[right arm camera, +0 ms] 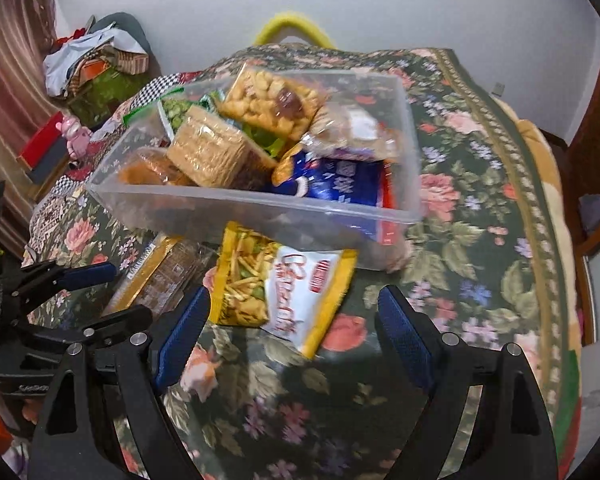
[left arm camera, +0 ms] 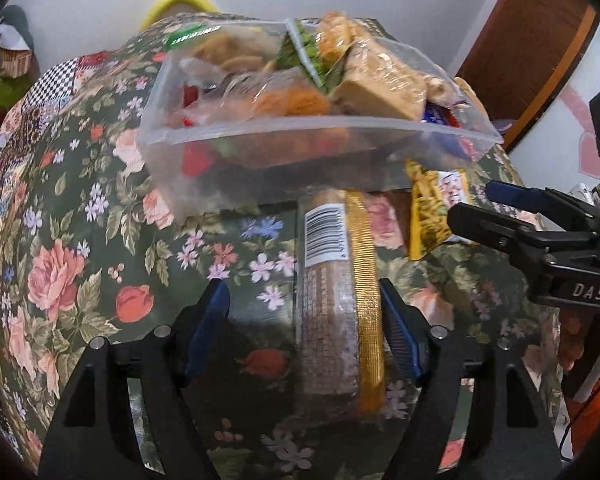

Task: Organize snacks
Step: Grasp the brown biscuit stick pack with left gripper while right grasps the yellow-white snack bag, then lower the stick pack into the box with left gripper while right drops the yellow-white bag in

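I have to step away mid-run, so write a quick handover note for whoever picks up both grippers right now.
Left gripper: open, jaws either side of the long biscuit pack on the floral cloth, not yet closed on it.
Right gripper: open, empty, lined up on the yellow snack bag.
Clear bin: on the cloth behind both packs, already piled with snacks.
Left: grasp these two packs and put them in the bin.

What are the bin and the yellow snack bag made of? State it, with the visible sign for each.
Clear bin: apparently rigid translucent plastic with a slightly frosted finish; the snacks show hazily through its walls. Yellow snack bag: probably thin glossy plastic film; it is crinkled, printed, and has a clear window showing stick snacks.
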Demonstrator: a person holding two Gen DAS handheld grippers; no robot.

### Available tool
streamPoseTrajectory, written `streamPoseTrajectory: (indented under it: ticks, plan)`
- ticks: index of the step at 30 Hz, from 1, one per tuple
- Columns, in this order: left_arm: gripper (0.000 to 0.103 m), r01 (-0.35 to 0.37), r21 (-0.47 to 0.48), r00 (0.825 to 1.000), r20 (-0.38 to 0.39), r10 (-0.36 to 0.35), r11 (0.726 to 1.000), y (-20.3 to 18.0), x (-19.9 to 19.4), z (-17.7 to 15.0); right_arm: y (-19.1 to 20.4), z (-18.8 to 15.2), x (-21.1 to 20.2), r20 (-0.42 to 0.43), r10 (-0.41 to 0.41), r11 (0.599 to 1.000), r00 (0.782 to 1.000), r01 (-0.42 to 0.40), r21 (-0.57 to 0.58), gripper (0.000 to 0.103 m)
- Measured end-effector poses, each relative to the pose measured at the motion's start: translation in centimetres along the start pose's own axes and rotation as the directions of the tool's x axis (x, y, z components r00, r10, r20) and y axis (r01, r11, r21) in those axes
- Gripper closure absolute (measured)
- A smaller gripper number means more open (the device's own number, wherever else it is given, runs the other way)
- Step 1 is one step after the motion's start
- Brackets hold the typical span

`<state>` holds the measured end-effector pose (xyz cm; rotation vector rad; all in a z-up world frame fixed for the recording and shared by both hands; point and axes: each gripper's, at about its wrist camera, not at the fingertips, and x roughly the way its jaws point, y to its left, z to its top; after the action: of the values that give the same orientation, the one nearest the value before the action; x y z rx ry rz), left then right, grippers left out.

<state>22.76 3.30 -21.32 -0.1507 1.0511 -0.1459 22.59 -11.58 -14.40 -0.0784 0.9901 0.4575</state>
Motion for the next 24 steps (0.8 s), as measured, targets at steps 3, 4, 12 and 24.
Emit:
streamPoseTrajectory:
  ticks: [3,4,12,24]
  plan:
    - [0.03,-0.01,0.004,1.0,0.0,0.01,1.0,0.0,0.7,-0.3,0.2,0.2,1.5,-0.038,0.034,0.999,0.999,-0.033,0.024,0.019]
    - [0.032,-0.026,0.023,1.0,0.009,0.026,0.999,-0.3,0.8,-0.3,0.2,0.2,1.9,-0.048,0.046,0.998,0.998,-0.044,0.037,0.019]
    - [0.064,-0.015,0.079,0.999,0.042,0.012,0.997,-1.6,1.0,-0.2,-0.1,-0.3,2.8,-0.044,0.04,0.998,0.998,-0.038,0.046,0.029]
    - [0.067,-0.007,0.056,0.998,0.061,0.004,0.998,-1.4,-2.3,-1.5,-0.4,-1.6,0.3,-0.012,0.064,0.996,0.998,-0.063,0.056,0.049]
